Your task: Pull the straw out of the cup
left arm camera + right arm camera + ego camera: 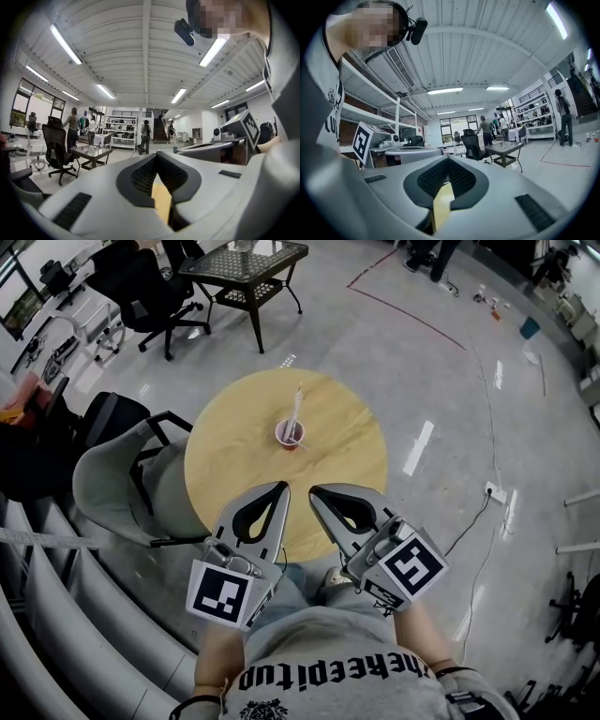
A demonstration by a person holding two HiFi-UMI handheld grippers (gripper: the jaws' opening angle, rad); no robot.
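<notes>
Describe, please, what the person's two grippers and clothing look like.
The left gripper and right gripper are light grey, with tapering jaws, black ribbed pads, and a white cube bearing black square markers on each. The person wears a grey T-shirt with black lettering.

The small pink cup (290, 434) on the round pale wooden bench (347, 427) is too small in the head view to tell what it holds. The lower end of the thin white straw (296, 409) is hidden inside it. The bench's near edge is covered by the left gripper (279, 487) and the right gripper (315, 491). In each gripper view, that gripper's grey body hides all of the bench but a yellow sliver. The goods on the far white shelves (119, 136) are too small to tell.
</notes>
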